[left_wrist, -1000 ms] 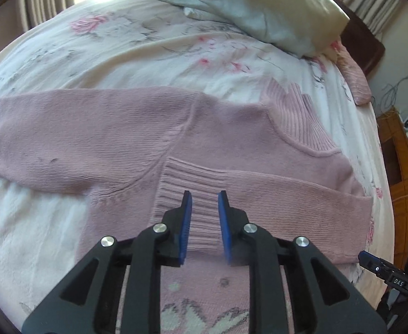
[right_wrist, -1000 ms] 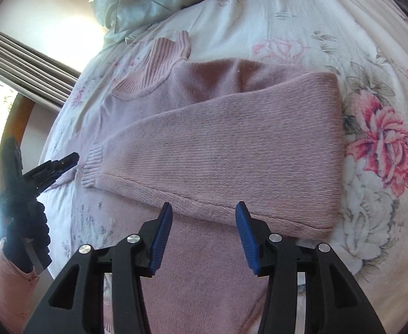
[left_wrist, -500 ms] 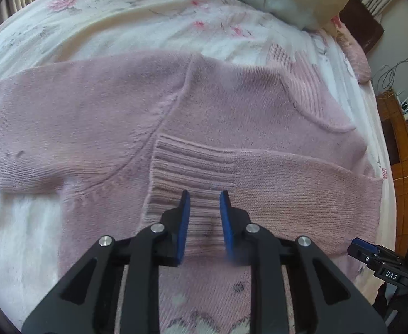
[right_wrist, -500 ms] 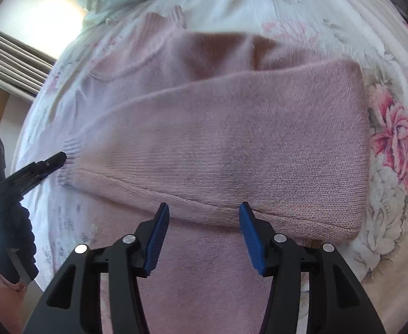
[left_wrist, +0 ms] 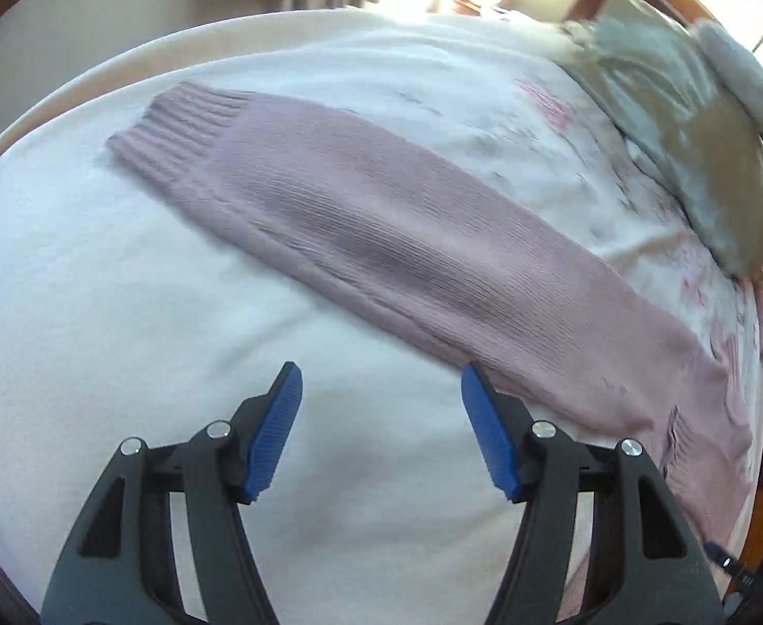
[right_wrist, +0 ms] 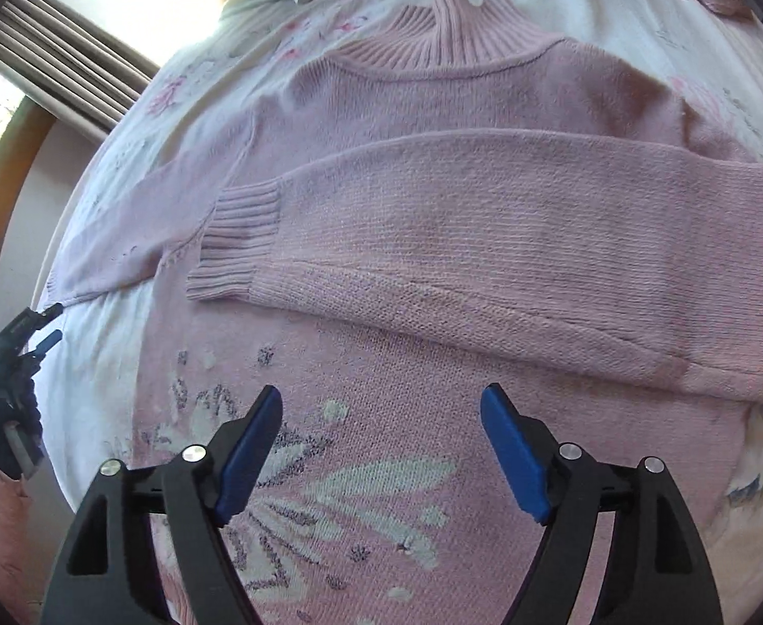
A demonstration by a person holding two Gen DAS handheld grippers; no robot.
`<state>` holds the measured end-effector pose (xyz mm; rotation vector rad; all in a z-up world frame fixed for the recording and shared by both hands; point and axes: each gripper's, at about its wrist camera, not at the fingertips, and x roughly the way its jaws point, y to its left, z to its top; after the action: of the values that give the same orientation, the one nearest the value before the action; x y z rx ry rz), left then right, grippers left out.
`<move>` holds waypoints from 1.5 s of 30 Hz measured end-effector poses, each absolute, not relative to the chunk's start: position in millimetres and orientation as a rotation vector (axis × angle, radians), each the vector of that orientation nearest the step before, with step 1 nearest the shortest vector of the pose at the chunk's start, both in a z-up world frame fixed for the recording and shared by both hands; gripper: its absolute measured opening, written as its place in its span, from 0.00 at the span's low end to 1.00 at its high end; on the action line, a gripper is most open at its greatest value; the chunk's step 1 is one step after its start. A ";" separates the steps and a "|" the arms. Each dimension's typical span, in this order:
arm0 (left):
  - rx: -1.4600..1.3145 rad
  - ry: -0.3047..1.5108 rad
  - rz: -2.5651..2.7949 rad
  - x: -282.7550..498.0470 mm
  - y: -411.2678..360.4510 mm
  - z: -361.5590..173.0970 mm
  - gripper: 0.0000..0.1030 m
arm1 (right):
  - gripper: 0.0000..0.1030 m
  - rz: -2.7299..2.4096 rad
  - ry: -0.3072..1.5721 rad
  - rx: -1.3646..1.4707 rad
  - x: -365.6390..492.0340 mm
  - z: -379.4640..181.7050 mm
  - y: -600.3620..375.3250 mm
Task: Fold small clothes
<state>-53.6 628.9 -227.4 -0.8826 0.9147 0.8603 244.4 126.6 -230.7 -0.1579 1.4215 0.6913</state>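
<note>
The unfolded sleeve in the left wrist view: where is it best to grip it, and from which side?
Probably the ribbed cuff of the sleeve. It is the free far end, lying flat on the white bedspread. The left claw, now open, could slide one finger under the cuff's near edge and pinch there.

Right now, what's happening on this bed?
A person holding two grippers is folding a pink sweater laid flat on the bed. One sleeve is already folded across the chest; the other sleeve lies stretched out. The left gripper and right gripper hover with jaws open, holding nothing.
</note>
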 end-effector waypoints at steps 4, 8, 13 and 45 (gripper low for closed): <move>-1.016 0.800 0.880 -80.9 675.8 -236.2 0.52 | 0.78 0.642 1.455 -0.185 242.4 -251.4 136.4; -1.057 0.718 0.871 -84.1 709.8 -238.6 0.52 | 0.79 0.612 1.454 -0.188 244.3 -254.7 139.4; -1.126 0.609 0.868 -87.2 738.1 -244.9 0.47 | 0.79 0.608 1.451 -0.193 246.6 -256.9 140.7; -0.704 0.659 0.409 91.0 574.2 -165.1 0.05 | 0.77 0.555 1.409 -0.124 252.8 -233.6 89.6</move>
<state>91.0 574.2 -165.1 -0.7044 0.6594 0.4095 252.8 89.6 -233.6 -0.1245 1.4092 0.5551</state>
